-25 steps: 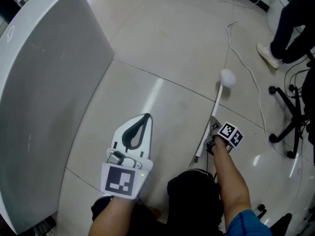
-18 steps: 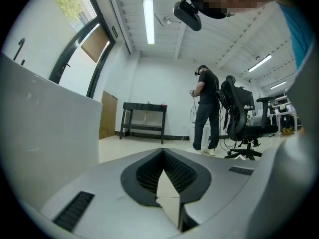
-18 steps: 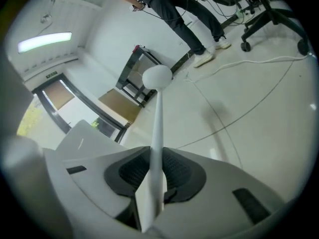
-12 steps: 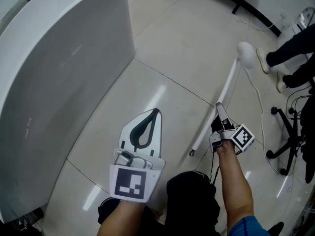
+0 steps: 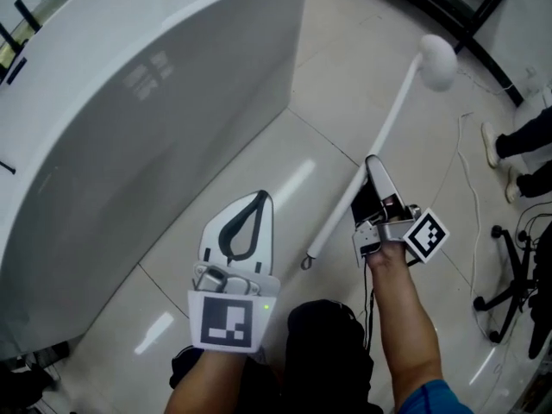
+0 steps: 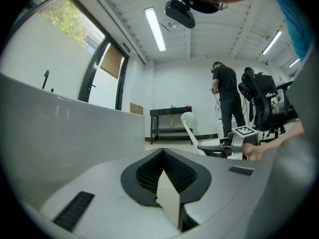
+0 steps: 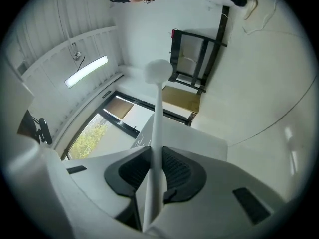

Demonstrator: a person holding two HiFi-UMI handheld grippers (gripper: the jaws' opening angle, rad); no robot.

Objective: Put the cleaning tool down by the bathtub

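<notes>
**Tool in the air, just off the tub's corner**

The bathtub (image 5: 129, 102) fills the left of your head view, its grey outer wall ending at a corner ahead of you. The pale tiled floor (image 5: 259, 166) along that wall is where the tool looks meant to end up.

The cleaning tool (image 5: 390, 115), a long white stick with a round white head, is not down yet. It slants away from you to the right of the tub's corner, head farthest out and the small ring at its near end closest to your knees.

Your right gripper (image 5: 372, 162) is clamped on the stick well down its length, jaws pinching the shaft between the ribbed pads. That low hold probably leaves the head end free to swing, so lower it slowly.

Your left gripper (image 5: 259, 197) is closed on nothing and hangs low beside the tub wall, apparently just kept out of the way.
</notes>
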